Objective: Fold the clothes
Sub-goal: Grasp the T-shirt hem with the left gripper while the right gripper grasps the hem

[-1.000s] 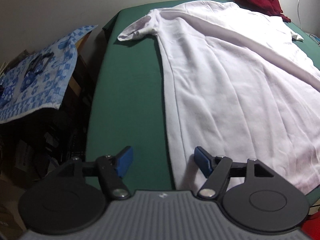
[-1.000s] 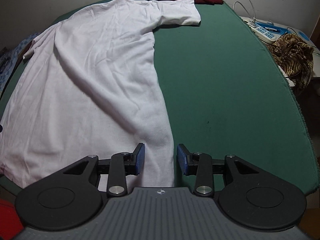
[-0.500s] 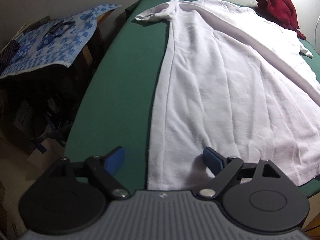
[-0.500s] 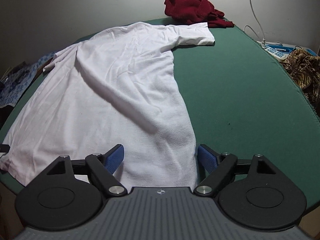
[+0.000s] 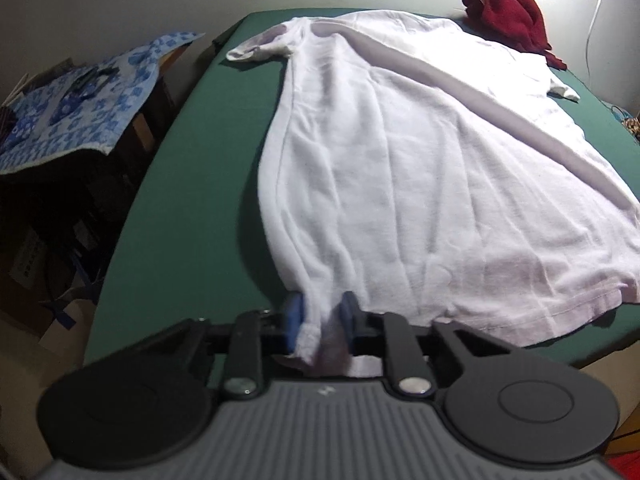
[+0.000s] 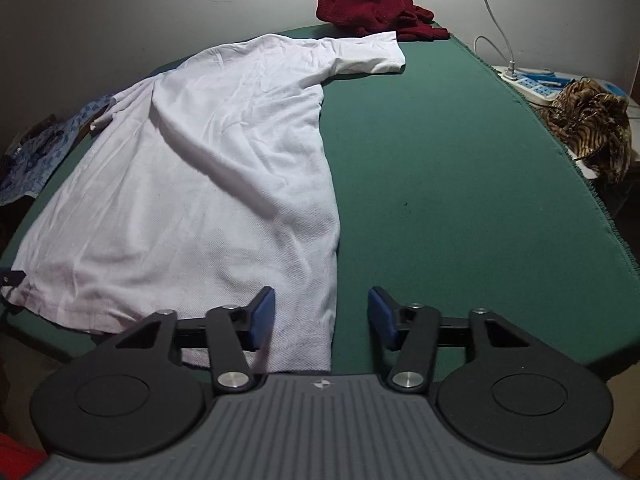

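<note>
left wrist view:
left gripper (image 5: pixel 320 316): its jaws have just been closing and are now narrow, the blue pads pinching the near left hem corner of the shirt, cloth bunched between them.
white t-shirt (image 5: pixel 420 168): spread flat on the green table (image 5: pixel 192 200), collar end far away, hem nearest the camera; one short sleeve points left at the far end, a long crease runs down its right half.
red garment (image 5: pixel 508 16): crumpled heap at the far right of the table, just behind the shirt's shoulder.
blue patterned cloth (image 5: pixel 80 100): draped over clutter off the table's left edge.

right wrist view:
right gripper (image 6: pixel 321 314): jaws have just been closing but stand apart; the shirt's near right hem corner lies between them, the left pad over the cloth, the right pad over bare green table and not pressing the cloth.
white t-shirt (image 6: pixel 216 176): fills the left half of the table (image 6: pixel 460 184), right sleeve stretched toward the far edge.
red garment (image 6: pixel 368 0): against the wall, touching that sleeve's end.
tiger-striped cloth (image 6: pixel 588 124): heaped off the table's right side, beside a white power strip (image 6: pixel 532 80).
</note>
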Demonstrator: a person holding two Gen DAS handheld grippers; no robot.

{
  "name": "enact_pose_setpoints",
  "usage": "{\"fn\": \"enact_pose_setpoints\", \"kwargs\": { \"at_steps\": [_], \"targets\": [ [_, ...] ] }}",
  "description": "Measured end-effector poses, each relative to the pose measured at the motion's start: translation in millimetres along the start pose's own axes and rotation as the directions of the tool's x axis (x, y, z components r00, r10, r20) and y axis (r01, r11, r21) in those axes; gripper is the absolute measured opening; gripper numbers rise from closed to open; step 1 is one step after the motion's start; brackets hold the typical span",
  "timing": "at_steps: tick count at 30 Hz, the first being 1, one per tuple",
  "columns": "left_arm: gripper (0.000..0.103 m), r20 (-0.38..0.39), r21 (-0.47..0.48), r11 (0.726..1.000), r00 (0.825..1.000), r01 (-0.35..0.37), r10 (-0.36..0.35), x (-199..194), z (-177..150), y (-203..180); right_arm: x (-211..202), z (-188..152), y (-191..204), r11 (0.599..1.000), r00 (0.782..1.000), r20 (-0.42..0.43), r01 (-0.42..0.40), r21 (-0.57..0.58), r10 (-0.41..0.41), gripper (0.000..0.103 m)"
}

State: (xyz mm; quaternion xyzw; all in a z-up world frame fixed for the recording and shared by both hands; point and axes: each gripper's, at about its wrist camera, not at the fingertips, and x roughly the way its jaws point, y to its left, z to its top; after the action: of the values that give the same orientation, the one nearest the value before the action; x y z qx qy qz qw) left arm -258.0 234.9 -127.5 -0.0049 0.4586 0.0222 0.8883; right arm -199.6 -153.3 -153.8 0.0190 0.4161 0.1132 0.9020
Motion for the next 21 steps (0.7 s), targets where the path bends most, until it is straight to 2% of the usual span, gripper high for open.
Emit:
{"fn": "enact_pose_setpoints", "kwargs": {
  "at_steps": [1, 3, 6, 11, 18, 21],
  "targets": [
    [0.002, -0.001, 0.011, 1.0, 1.0, 0.002, -0.002, 0.3, 1.0, -1.0, 0.3, 0.2, 2.1, 1.0, 1.0, -0.001, 0.002, 0.004, -0.002, 0.009],
    [0.001, -0.003, 0.017, 1.0, 1.0, 0.009, -0.009, -0.4, 1.9, 1.7, 1.4, 1.7, 6.2, 1.0, 1.0, -0.005, 0.003, 0.017, -0.003, 0.004],
    [0.001, 0.01, -0.002, 1.0, 1.0, 0.017, -0.017, -9.4, 0.6, 12.2, -3.5, 4.1, 9.6, 0.999, 1.0, 0.006, 0.002, 0.04, -0.002, 0.003],
    [0.001, 0.084, -0.02, 0.998, 0.995, 0.051, -0.049, -47.1, 0.6, 30.2, -20.6, 10.1, 21.9, 0.999, 0.999, 0.035, -0.033, 0.037, 0.032, 0.003],
    [0.001, 0.011, -0.039, 0.999, 1.0, 0.016, -0.016, -36.1, -18.3, 49.7, -22.8, 8.2, 29.7, 0.999, 0.999, -0.018, -0.039, -0.01, 0.039, 0.003],
    [0.001, 0.005, -0.027, 1.0, 1.0, -0.004, 0.004, -29.1, -23.1, 48.9, -12.6, 7.9, 29.2, 0.998, 0.998, -0.034, 0.058, -0.025, -0.059, 0.004]
  ]
}}
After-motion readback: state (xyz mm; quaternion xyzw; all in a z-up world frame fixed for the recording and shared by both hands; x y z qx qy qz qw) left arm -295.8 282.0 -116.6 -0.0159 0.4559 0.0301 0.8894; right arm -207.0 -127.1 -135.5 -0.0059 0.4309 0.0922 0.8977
